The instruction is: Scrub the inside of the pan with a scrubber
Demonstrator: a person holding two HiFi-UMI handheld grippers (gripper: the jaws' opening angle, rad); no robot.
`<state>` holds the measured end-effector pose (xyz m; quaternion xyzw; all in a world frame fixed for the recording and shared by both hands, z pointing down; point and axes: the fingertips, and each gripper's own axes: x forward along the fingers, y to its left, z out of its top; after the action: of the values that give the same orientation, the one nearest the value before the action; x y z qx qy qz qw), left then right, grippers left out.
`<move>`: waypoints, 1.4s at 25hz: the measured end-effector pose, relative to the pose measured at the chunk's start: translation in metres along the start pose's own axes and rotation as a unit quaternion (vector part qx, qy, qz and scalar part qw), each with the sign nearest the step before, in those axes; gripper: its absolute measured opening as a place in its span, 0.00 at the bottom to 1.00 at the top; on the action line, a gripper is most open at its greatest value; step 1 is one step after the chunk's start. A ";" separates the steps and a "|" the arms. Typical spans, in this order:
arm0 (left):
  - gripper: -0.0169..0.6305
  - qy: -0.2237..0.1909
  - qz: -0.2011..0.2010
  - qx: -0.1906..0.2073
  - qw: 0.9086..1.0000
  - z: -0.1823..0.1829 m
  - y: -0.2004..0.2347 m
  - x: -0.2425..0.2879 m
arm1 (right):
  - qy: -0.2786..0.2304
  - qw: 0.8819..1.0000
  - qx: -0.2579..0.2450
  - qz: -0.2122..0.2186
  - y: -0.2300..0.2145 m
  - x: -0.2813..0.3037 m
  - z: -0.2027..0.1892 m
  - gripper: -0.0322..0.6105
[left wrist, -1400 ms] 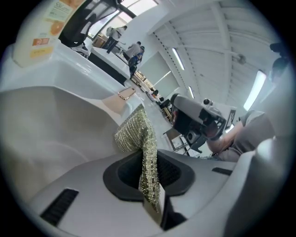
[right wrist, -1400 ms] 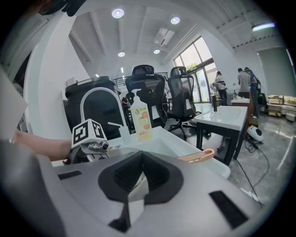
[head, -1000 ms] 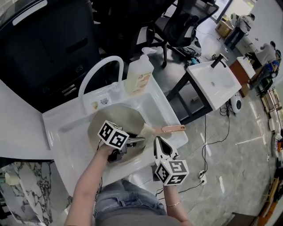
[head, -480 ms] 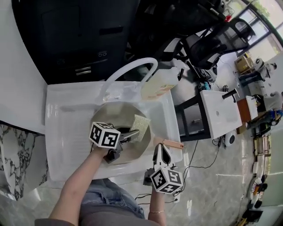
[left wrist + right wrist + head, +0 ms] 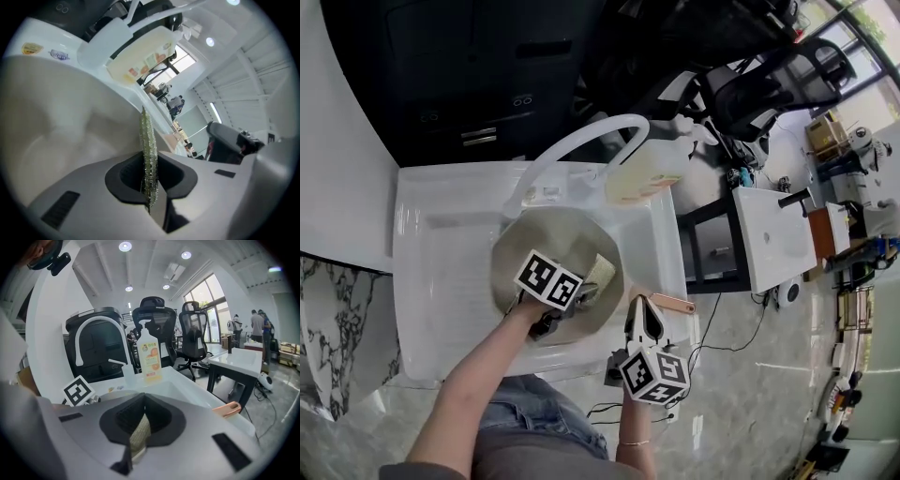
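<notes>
Clamping scrubber [image 5: 148,140] edge-on: L hand-held gripper [image 5: 150,180]; head view adds pan [image 5: 539,246].

The white sink [image 5: 441,281] below me carried everything: a flat deck around one basin. The pan [image 5: 534,248] lay in that basin and filled most of it, its copper-tipped handle [image 5: 670,302] reaching over the right front corner. On the back rim stood an arched white faucet [image 5: 581,141] and, just to its right, a pale bottle [image 5: 642,178] — two small stickers [image 5: 542,193] sat near the faucet's foot.
</notes>
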<state>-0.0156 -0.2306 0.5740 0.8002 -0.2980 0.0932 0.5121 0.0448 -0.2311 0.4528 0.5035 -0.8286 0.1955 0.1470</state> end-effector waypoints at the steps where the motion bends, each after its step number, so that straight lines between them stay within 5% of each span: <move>1: 0.12 0.011 0.016 -0.002 1.000 -0.003 0.006 0.003 | 0.001 1.000 0.000 0.001 0.000 0.001 -0.001 0.07; 5: 0.12 0.051 0.090 0.002 0.995 -0.009 0.034 0.007 | 0.005 1.000 0.004 0.002 0.000 0.001 -0.007 0.07; 10: 0.12 0.094 0.180 0.060 0.977 -0.013 0.061 0.005 | 0.009 1.000 0.011 -0.001 -0.002 0.001 -0.012 0.07; 19: 0.12 0.119 0.274 0.137 0.944 0.000 0.094 -0.009 | 0.016 1.000 0.014 0.004 0.003 0.006 -0.015 0.07; 30: 0.12 0.152 0.391 0.225 0.880 0.023 0.130 -0.057 | 0.015 1.000 0.013 0.012 0.012 0.010 -0.013 0.07; 35: 0.12 0.185 0.435 0.287 0.833 0.029 0.133 -0.069 | 0.009 1.000 0.015 0.015 0.015 0.006 -0.012 0.07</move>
<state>-0.1516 -0.2695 0.6307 0.6671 -0.4746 0.5337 0.2117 0.0294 -0.2242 0.4631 0.4913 -0.8317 0.2144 0.1445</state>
